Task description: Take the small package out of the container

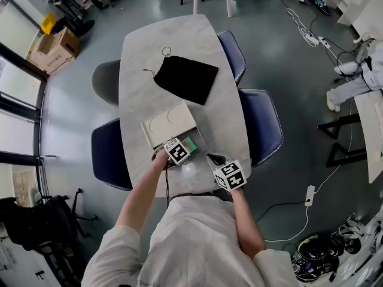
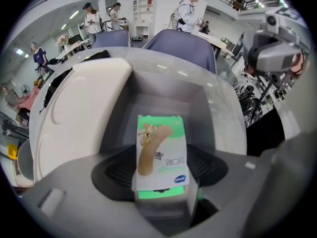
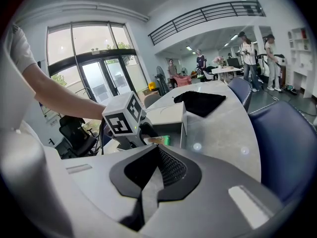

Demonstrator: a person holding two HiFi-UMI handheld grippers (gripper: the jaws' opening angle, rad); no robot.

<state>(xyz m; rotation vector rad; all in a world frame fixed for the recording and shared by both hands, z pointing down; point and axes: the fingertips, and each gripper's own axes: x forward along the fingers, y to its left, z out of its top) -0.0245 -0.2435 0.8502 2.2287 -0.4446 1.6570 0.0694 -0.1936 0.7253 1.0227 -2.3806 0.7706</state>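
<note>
Package (image 2: 161,155), one, clamped in left claw (image 2: 162,183); one container (image 2: 218,90)

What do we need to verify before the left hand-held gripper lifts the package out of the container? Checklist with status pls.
1. Grip: left hand-held gripper has its jaws closed on the small package: ok.
2. Package bottom off the floor of the container: cannot tell.
3. Lid lies to the side and the opening above the package is free: ok.
4. Right hand-held gripper has its jaws together, is empty and sits outside the container: ok.
5. Bare table between the container and the black pouch for set-down: ok.
</note>
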